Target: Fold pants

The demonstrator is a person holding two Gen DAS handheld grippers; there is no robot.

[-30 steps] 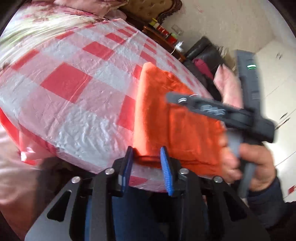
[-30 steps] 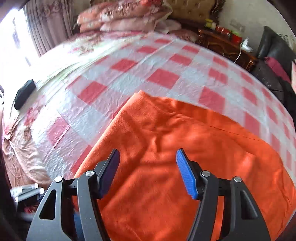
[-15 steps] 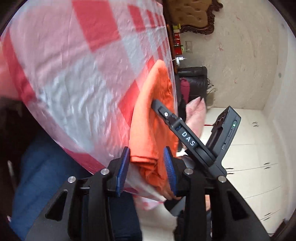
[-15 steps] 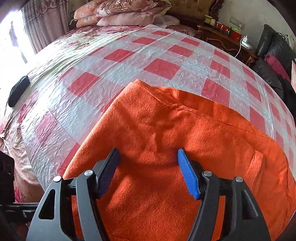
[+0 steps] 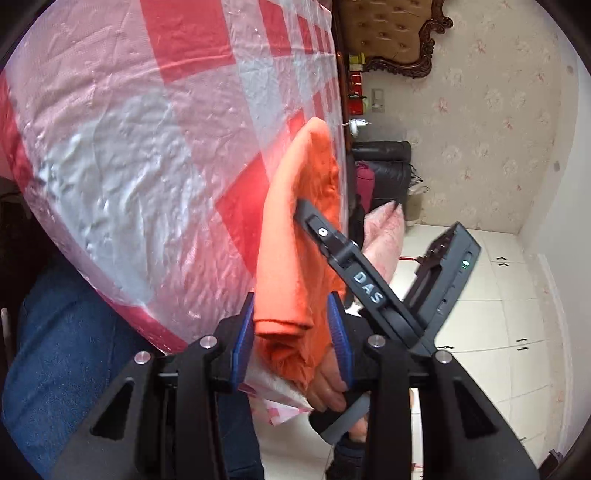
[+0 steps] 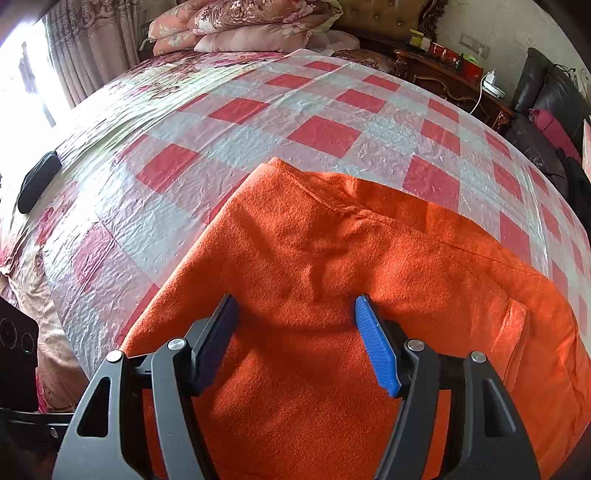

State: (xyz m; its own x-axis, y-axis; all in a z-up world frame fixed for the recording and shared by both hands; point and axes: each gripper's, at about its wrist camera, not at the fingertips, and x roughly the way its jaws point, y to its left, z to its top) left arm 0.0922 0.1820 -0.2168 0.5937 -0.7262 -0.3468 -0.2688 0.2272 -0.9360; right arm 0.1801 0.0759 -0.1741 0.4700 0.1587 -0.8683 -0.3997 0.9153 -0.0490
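Observation:
The orange pants (image 6: 332, 288) lie folded on the red-and-white checked bed cover (image 6: 258, 122), near its front edge. My right gripper (image 6: 295, 317) is open, its fingers resting on top of the folded fabric. In the left wrist view the pants (image 5: 295, 258) are seen edge-on, and my left gripper (image 5: 291, 325) is turned on its side with the near folded edge of the pants between its open blue pads. The right gripper (image 5: 369, 288) lies across the pants just beyond it.
Pillows (image 6: 251, 26) are stacked at the head of the bed. A dark wooden nightstand (image 6: 443, 74) and a black leather chair (image 6: 546, 110) stand to the right. A black object (image 6: 37, 181) lies at the bed's left edge. White floor tiles (image 5: 498, 314) lie beside the bed.
My left gripper has rolled onto its side and moved in around the near edge of the pants. My right gripper has lowered onto the fabric and stayed open.

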